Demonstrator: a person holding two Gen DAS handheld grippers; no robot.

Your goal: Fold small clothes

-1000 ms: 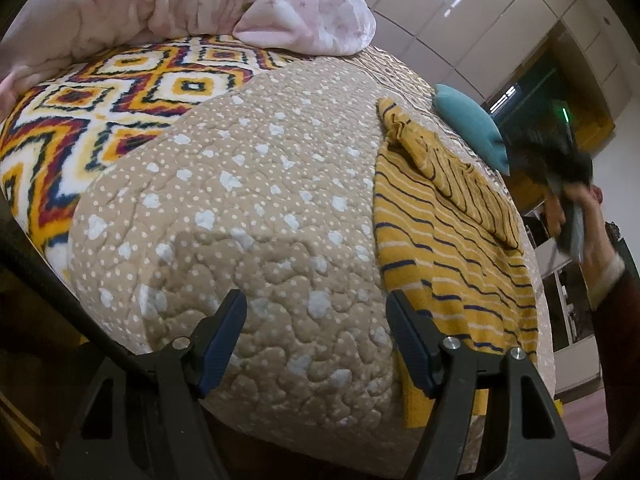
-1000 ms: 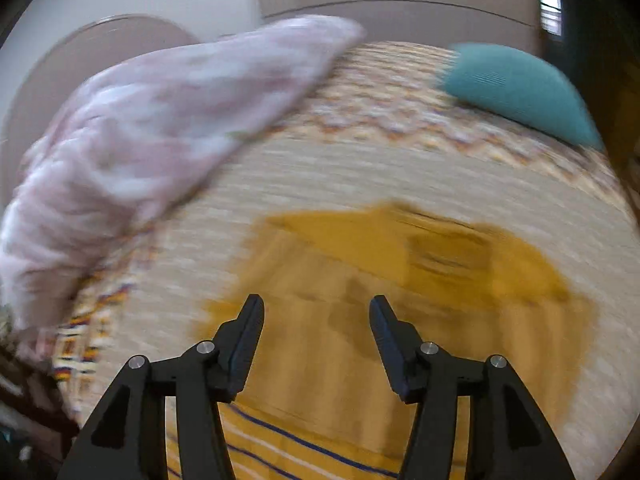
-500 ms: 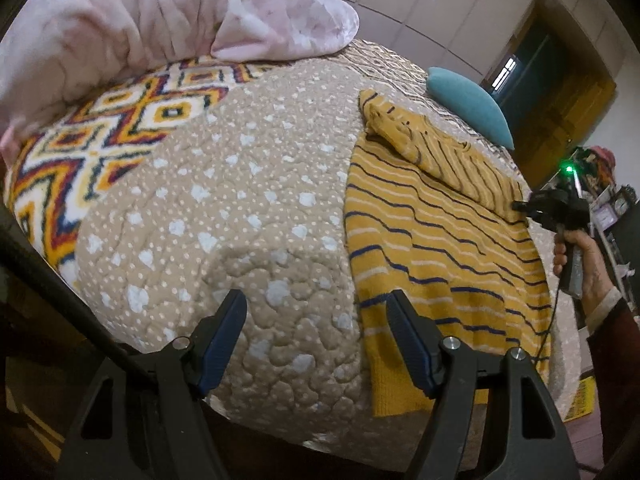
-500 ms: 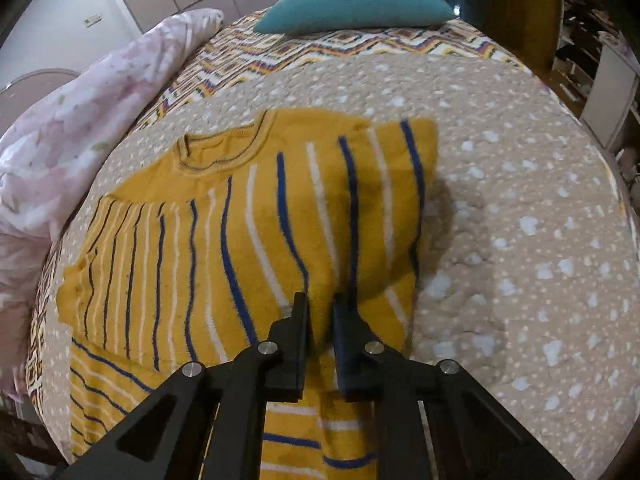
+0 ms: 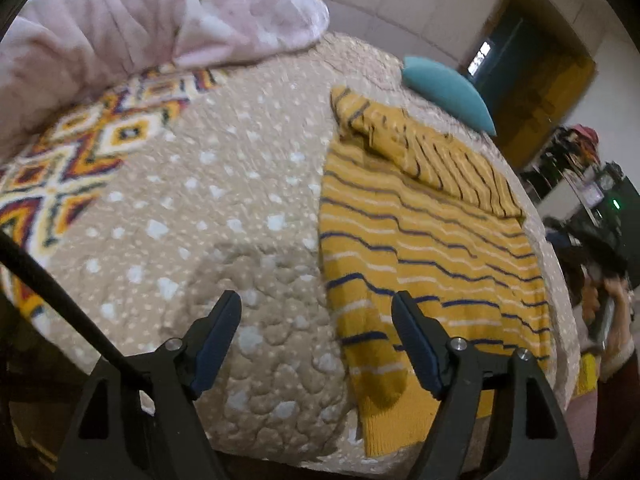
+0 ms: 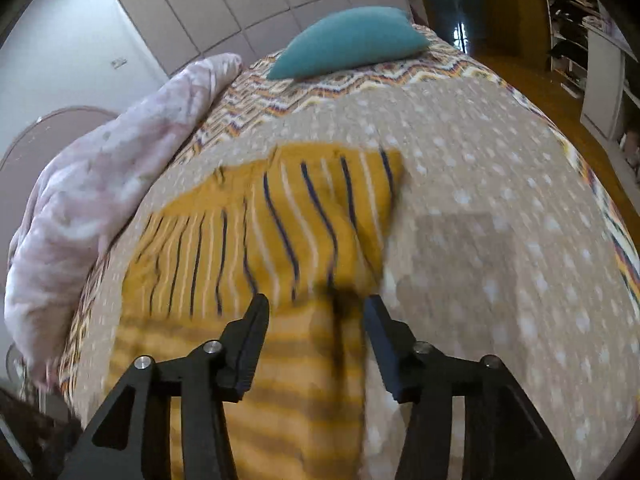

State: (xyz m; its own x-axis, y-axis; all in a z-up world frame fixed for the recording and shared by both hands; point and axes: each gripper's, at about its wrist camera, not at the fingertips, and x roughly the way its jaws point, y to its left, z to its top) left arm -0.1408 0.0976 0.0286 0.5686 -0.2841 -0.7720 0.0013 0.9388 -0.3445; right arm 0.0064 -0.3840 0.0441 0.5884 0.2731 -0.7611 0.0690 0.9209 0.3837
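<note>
A mustard-yellow sweater [image 5: 424,240] with blue and white stripes lies flat on the beige dotted quilt [image 5: 224,208], one sleeve folded across its top. My left gripper [image 5: 316,320] hovers over the quilt's near edge beside the sweater's hem, jaws opening, nothing between them. The right gripper [image 6: 316,312] hangs above the sweater [image 6: 280,240] near its right edge, jaws opening, with cloth below them but not pinched. The right gripper's body [image 5: 600,240] and the hand holding it show at the far right of the left wrist view.
A pink floral duvet [image 5: 152,28] is bunched along the bed's far left side. A teal cushion [image 6: 348,40] rests at the head of the bed. A patterned blanket [image 5: 72,168] shows under the quilt. Shelves and wooden floor [image 6: 568,112] lie beyond the bed.
The right gripper was shut over the sweater half a second ago and its jaws have now parted. The left gripper has shifted toward the sweater's hem and widened slightly.
</note>
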